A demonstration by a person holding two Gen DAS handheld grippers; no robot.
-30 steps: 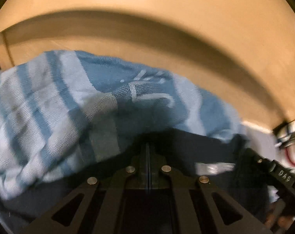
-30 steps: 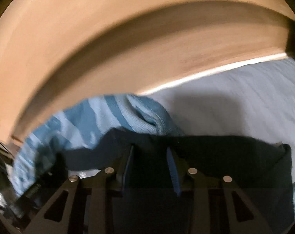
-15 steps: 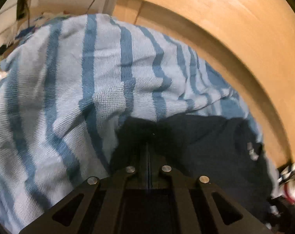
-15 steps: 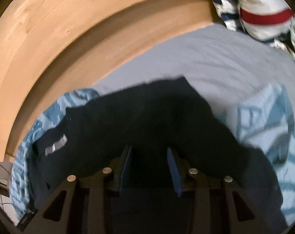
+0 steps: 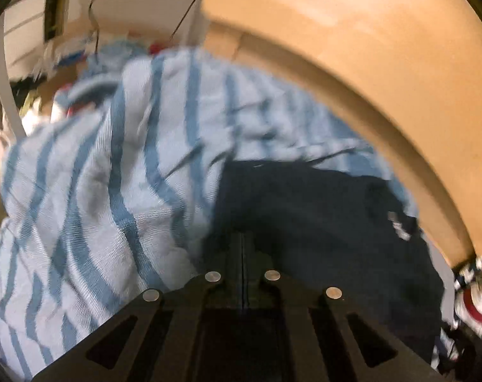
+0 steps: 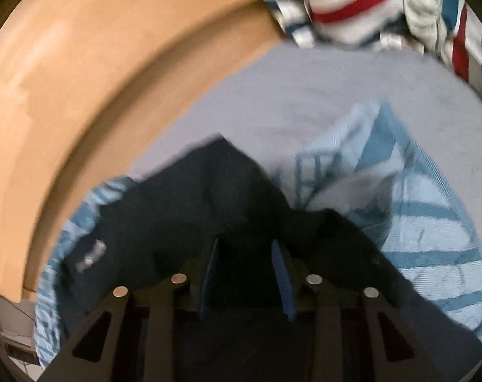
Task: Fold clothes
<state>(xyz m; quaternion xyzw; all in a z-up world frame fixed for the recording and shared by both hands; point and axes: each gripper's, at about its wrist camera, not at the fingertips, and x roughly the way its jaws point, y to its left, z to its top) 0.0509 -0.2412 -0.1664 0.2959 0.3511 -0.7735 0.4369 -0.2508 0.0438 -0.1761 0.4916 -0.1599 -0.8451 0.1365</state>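
A dark navy garment (image 5: 320, 216) hangs from my left gripper (image 5: 242, 238), whose fingers are pressed together on its edge. It lies over a light blue striped garment (image 5: 113, 175) that fills the left of that view. In the right wrist view the same dark garment (image 6: 193, 197) is bunched between the blue pads (image 6: 210, 270) of my right gripper (image 6: 245, 242), which is shut on a thick fold. The striped garment (image 6: 416, 222) shows on both sides of the dark one, lying on a grey sheet (image 6: 304, 95).
A curved wooden board (image 6: 81, 79) borders the grey sheet and also rises at the right of the left wrist view (image 5: 368, 47). A heap of white, red and navy clothes (image 6: 352, 0) lies at the far end of the sheet. Clutter and cables (image 5: 65, 47) sit at upper left.
Both grippers have swept sideways with the dark garment in them. The striped garment now spreads wide under it, and the grey sheet and the clothes heap have come into the right view.
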